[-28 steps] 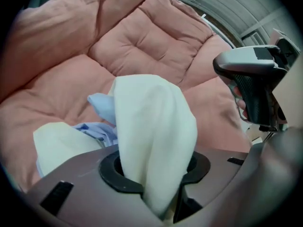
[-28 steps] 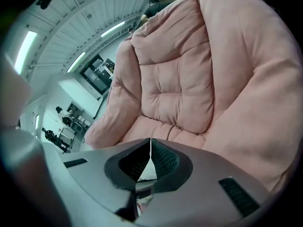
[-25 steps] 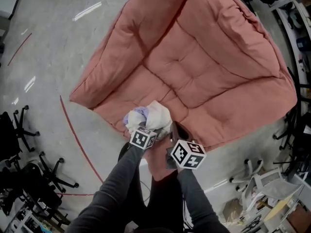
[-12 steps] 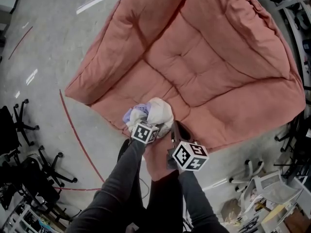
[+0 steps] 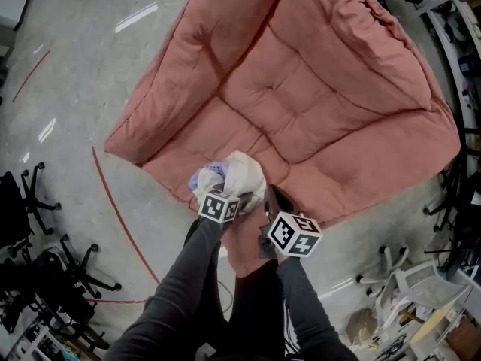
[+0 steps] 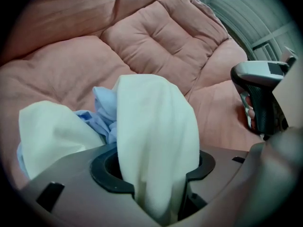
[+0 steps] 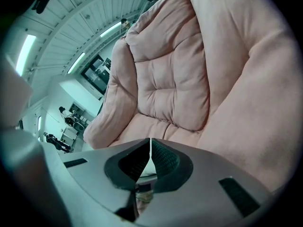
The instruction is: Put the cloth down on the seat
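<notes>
- Left tool [image 6: 158,183]: jaws have just been opening and stand fairly wide. The cloth [image 6: 156,126] hangs loosely between them.
- Right tool [image 7: 150,148]: jaws closed together, nothing between them. It is held just beside the left tool.
- Cloth: a cream bundle with a pale blue part, resting at the front edge of the seat [image 5: 316,104], directly ahead of the left tool.
- Seat: a wide, pink, tufted cushion with padded arms and back; its surface is soft and quilted.
- Floor [image 5: 75,74]: grey and glossy, crossed by a curved red line [image 5: 113,201].
- Room: wheeled chair bases [image 5: 34,194] stand at the left, and long ceiling lights [image 7: 23,51] run overhead.
</notes>
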`<state>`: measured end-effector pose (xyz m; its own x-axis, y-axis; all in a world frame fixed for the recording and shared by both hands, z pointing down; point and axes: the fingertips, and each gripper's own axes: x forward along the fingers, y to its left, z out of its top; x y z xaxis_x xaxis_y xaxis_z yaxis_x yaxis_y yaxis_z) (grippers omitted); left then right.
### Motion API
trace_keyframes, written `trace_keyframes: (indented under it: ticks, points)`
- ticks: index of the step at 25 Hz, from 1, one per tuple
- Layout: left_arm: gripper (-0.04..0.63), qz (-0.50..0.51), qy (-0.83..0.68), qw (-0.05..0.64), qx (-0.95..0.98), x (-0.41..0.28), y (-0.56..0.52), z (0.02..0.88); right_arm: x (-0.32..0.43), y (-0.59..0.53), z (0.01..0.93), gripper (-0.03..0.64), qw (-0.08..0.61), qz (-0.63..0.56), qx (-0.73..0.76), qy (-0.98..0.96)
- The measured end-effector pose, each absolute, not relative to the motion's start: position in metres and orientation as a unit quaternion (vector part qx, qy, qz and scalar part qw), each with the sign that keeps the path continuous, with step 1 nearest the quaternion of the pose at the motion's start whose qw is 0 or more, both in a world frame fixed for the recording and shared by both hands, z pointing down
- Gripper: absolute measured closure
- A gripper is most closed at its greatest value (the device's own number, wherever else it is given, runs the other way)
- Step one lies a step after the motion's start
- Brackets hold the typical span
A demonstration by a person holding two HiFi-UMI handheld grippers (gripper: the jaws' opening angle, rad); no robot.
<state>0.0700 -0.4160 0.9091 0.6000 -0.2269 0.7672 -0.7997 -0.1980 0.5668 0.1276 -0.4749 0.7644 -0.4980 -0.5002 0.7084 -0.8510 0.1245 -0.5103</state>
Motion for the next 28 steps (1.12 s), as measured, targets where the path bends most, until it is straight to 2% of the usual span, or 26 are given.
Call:
trace_keyframes:
  ticks: [6,20,23,26,28]
  points:
    - [0.235,0.235,-0.345,0.556,0.719,0.064,-0.414,0.881,0.128,-0.467,0.755,0.604,0.191,0.475,0.479,-0.713]
    - [0.227,0.244,-0.327,0.571,0.712,0.030,-0.381,0.826,0.110,-0.455,0.719,0.604,0.187,0.477,0.494,-0.702]
    - [0.257,0.232,-0.352,0.564,0.710,0.014,-0.387,0.813,0.099,-0.458,0.712,0.604,0.187,0.474,0.494,-0.705]
    - [0.378,0.210,-0.388,0.549,0.710,-0.006,-0.399,0.797,0.083,-0.463,0.702,0.604,0.182,0.471,0.491,-0.710]
    - [0.405,0.202,-0.403,0.534,0.716,-0.010,-0.404,0.787,0.079,-0.464,0.696,0.604,0.179,0.470,0.490,-0.712]
